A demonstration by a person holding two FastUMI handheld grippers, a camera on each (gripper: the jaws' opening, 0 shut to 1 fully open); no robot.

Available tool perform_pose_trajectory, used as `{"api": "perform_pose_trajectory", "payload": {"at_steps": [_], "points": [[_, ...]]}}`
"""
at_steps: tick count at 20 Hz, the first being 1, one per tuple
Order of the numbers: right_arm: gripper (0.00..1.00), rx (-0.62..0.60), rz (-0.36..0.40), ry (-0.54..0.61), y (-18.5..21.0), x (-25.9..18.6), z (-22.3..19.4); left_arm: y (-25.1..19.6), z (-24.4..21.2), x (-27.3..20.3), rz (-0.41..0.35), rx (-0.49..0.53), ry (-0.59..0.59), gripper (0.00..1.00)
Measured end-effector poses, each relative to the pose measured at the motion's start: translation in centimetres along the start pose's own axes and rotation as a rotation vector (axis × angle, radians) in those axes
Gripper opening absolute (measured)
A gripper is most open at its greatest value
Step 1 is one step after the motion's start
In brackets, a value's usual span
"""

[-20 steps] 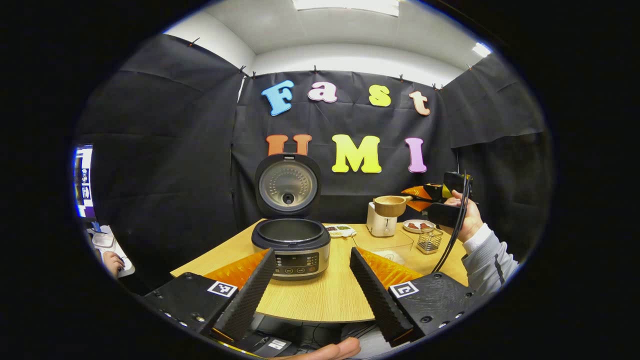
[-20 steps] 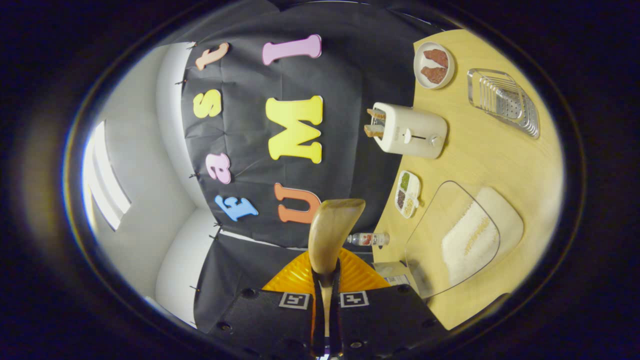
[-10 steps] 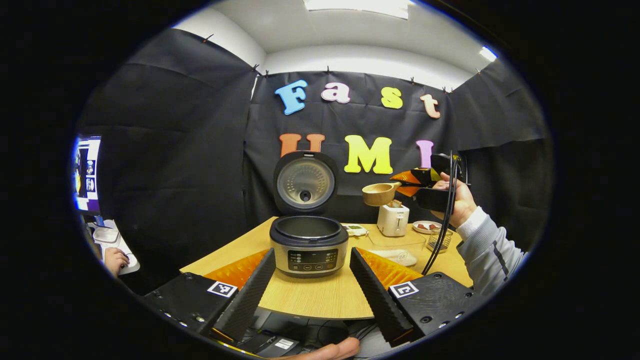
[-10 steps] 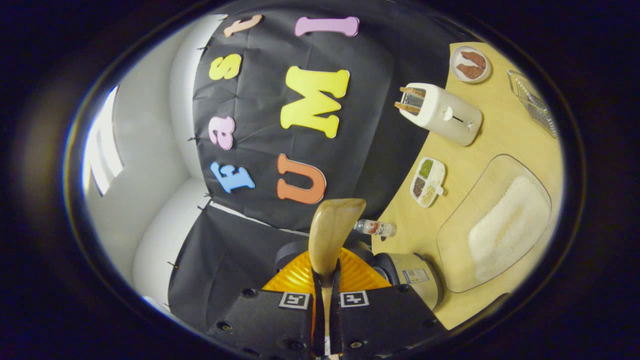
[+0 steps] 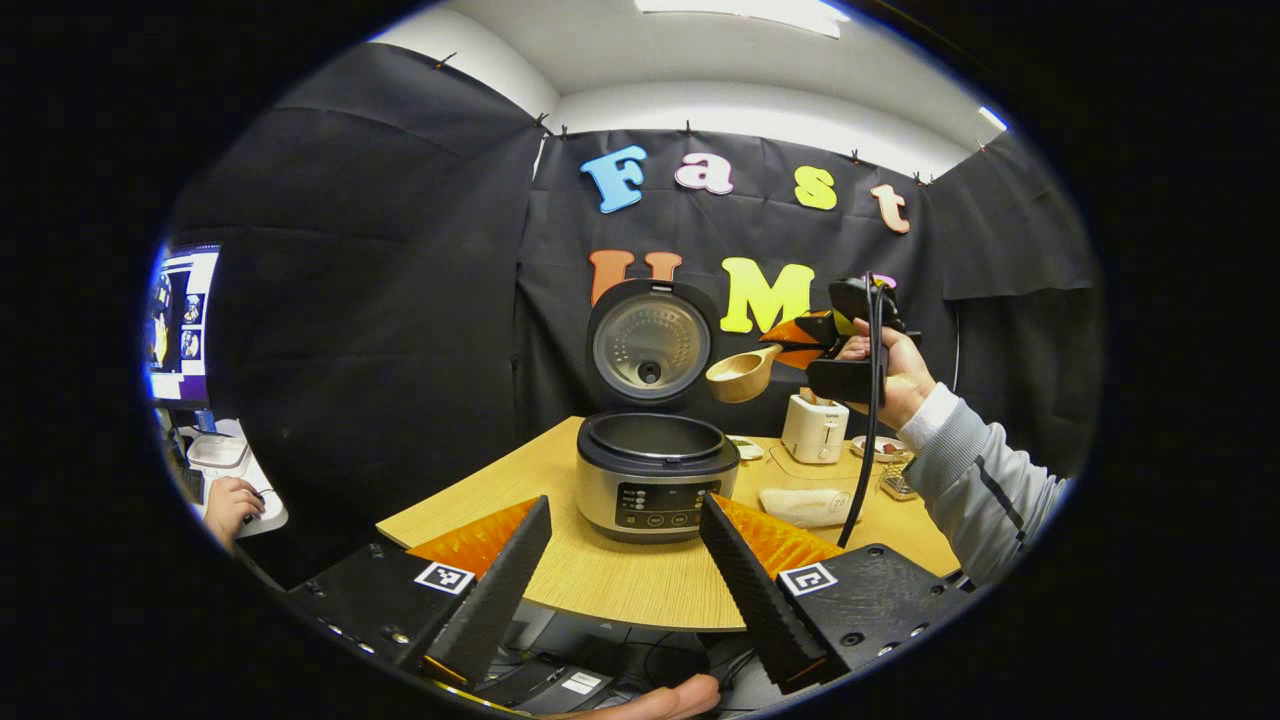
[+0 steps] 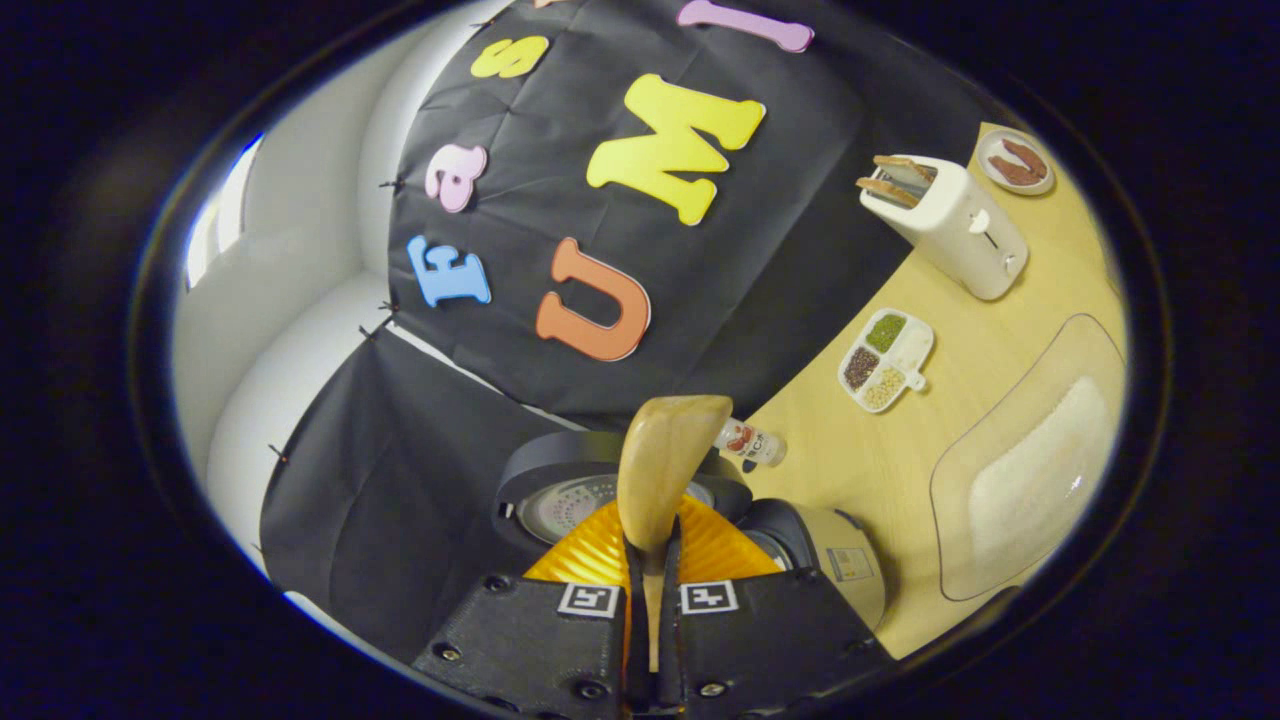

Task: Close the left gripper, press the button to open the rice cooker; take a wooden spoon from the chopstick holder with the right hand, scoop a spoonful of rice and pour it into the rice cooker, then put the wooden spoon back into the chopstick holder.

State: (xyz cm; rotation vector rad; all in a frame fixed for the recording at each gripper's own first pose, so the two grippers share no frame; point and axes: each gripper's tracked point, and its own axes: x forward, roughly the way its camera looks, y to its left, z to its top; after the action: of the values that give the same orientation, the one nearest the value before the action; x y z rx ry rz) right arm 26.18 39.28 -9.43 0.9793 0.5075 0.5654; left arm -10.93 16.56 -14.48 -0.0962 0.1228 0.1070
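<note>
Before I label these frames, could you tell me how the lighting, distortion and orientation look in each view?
Left gripper view: bright ceiling lights above, fisheye bending the table edge, the open rice cooker sharp and evenly lit. Right gripper view: scene rolled sideways, the wooden spoon up close and slightly soft, a small glint on the clear rice container.

A: Where does the rice cooker (image 5: 650, 478) sit?
B: On the worktop (image 5: 610, 580), lid up, ahead of the left tongs (image 5: 625, 590).
A: And to its right?
B: The rice tray (image 5: 815, 500), with the toaster (image 5: 815, 428) behind it.
A: The wooden spoon (image 5: 742, 375)?
B: In the right tongs (image 5: 800, 345), above the cooker's right side.
</note>
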Motion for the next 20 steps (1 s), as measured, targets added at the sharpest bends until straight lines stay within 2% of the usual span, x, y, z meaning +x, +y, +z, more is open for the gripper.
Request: {"api": "perform_pose_trajectory", "payload": {"at_steps": [5, 8, 15, 20], "points": [[0.09, -0.13, -0.048, 0.02, 0.1, 2.6, -1.9, 0.9, -0.3, 0.5, 0.018, -0.004, 0.011, 0.95], [0.08, -0.249, -0.091, 0.024, -0.2, 3.2, -2.9, 0.7, -0.6, 0.7, 0.016, -0.007, 0.013, 0.95], [0.09, -0.639, -0.142, -0.005, 1.1, 4.9, -4.9, 0.5, -0.8, 0.6, 0.008, -0.008, 0.012, 0.96], [0.09, -0.93, -0.148, -0.011, 2.6, 5.3, -6.7, 0.8, -0.7, 0.2, 0.008, -0.005, 0.005, 0.96]]}}
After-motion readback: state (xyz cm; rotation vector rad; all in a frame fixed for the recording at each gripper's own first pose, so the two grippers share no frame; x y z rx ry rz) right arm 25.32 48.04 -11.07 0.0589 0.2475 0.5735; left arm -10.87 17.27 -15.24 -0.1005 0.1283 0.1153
